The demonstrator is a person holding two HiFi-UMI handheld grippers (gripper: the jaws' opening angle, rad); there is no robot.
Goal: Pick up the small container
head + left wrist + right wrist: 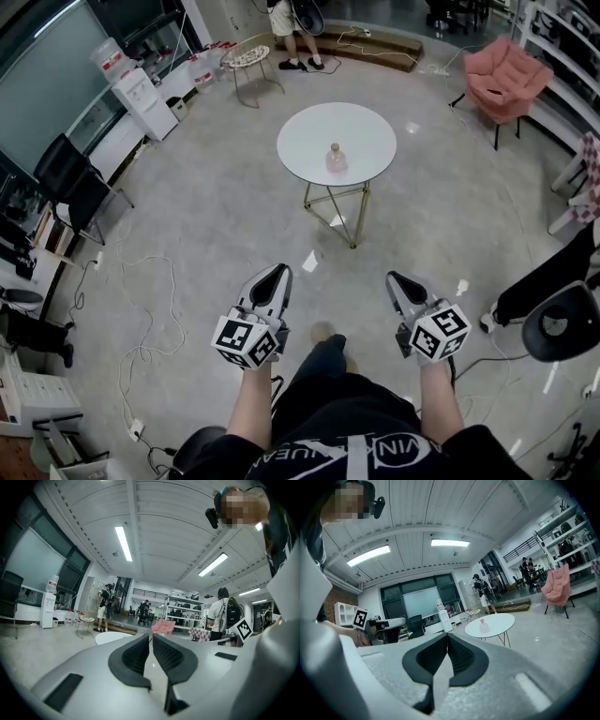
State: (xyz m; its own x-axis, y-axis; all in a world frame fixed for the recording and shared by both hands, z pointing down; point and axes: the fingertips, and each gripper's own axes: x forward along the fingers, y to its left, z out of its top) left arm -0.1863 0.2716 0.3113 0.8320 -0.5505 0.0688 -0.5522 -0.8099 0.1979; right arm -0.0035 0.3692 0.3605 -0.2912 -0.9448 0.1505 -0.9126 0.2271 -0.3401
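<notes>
The small container (336,158), a pale pink bottle-like piece, stands upright near the middle of the round white table (309,131), well ahead of both grippers and touched by neither. In the head view the left gripper (279,272) and the right gripper (394,277) are held side by side low in the picture, both aimed forward, with the table roughly between their lines. Each gripper's own view shows its ribbed black jaws pressed together at the tips with nothing between them. The right gripper view shows the container a little right of its closed jaws, far off on the tabletop. Between grippers and table lies a stretch of glossy grey floor (216,216), and cables (141,309) trail across it to the left. Further round the room are a pink armchair (506,80) at upper right, a water dispenser (145,98) and a black office chair (75,183) at left, and a small side table (248,58) near a standing person (286,28) at the far end.
</notes>
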